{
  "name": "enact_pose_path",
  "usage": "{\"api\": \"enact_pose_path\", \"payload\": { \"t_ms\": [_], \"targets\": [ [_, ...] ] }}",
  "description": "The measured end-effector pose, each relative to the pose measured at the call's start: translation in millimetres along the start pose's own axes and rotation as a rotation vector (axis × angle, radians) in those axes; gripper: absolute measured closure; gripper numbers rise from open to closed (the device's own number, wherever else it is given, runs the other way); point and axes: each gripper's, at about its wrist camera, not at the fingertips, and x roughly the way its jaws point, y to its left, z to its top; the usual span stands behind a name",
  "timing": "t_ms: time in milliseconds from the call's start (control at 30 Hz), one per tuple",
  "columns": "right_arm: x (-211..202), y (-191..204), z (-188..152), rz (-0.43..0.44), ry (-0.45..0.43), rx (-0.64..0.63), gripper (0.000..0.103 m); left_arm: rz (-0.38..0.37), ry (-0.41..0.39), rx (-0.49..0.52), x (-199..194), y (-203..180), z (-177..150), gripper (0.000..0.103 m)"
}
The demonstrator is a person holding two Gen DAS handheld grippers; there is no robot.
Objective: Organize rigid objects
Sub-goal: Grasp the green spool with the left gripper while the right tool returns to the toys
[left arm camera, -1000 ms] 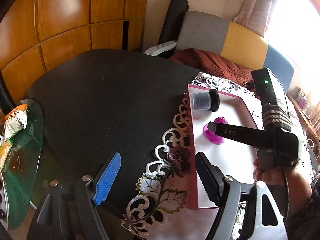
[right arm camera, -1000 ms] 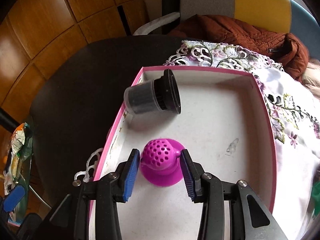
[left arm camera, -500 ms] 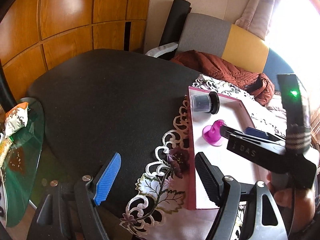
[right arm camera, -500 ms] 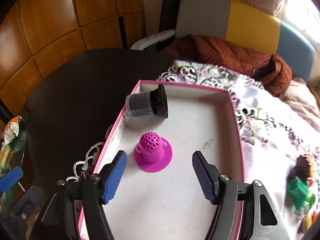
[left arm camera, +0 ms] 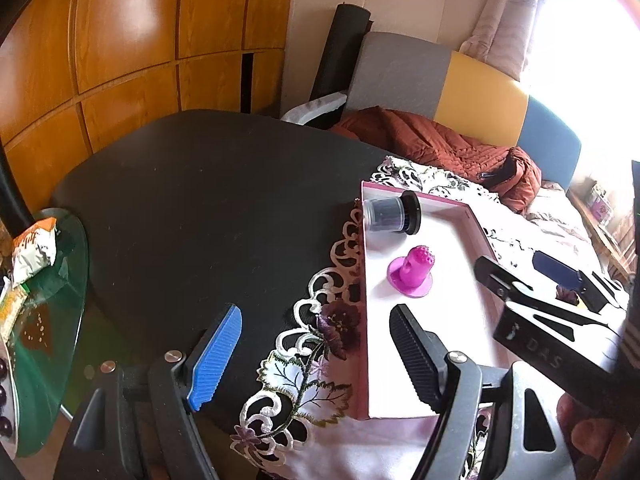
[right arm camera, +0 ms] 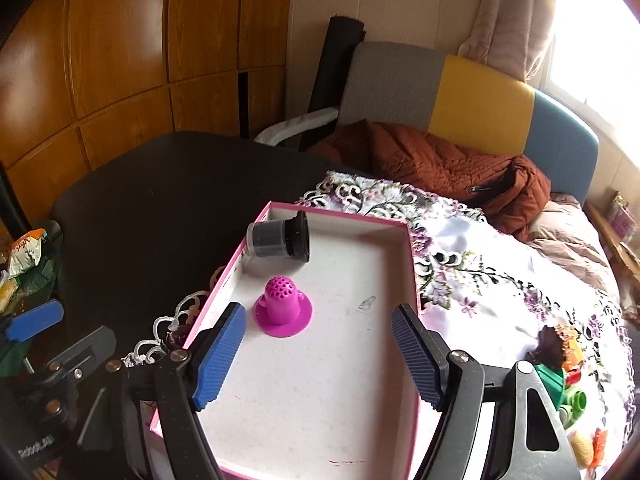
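From left to right: my left gripper [left arm camera: 316,354] hangs with its jaws wide apart and empty, one blue pad over the dark round surface [left arm camera: 208,200], the other over the near corner of the shallow pink-rimmed white cardboard tray [right arm camera: 412,264]. In the tray's far left corner a small dark cylindrical jar with a black screw lid [right arm camera: 280,238] lies on its side against the wall. Just nearer, apart from the jar, the magenta rubbery perforated dome on a round flat base [right arm camera: 283,308] stands upright on the tray floor. My right gripper [right arm camera: 318,354] has just been opening; its jaws stand wide with nothing between them, and the dome sits ahead of the left pad, untouched. I judge the dome light, slightly yielding and grippy, best pinched across its narrow stem above the flange. Far right, on the flowered white cloth [right arm camera: 500,280], a cluster of small green, yellow and orange plastic toys [right arm camera: 568,396] waits, likely light, hard and slippery.
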Motion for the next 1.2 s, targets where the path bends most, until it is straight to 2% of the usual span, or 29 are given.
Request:
{"api": "enact_pose_path", "payload": {
  "t_ms": [333,700,967,1200],
  "targets": [
    [-23,-16,-4,-0.039,-0.058,0.008,0.022,-0.013,0.004,0.046,-1,-19,0,0.025],
    [-35,-57,-20,-0.110,-0.057,0.046,0.020,-0.067,-0.010,0.144,-8,-60,1,0.025],
    [-42,-115,-45,-0.208,-0.009,0.100,0.017,-0.146,-0.017,0.249,-11,-105,2,0.025],
    [-52,-198,-75,-0.298,0.066,0.200,0.016,-0.228,-0.003,0.355,-8,-153,-2,0.025]
  ]
}}
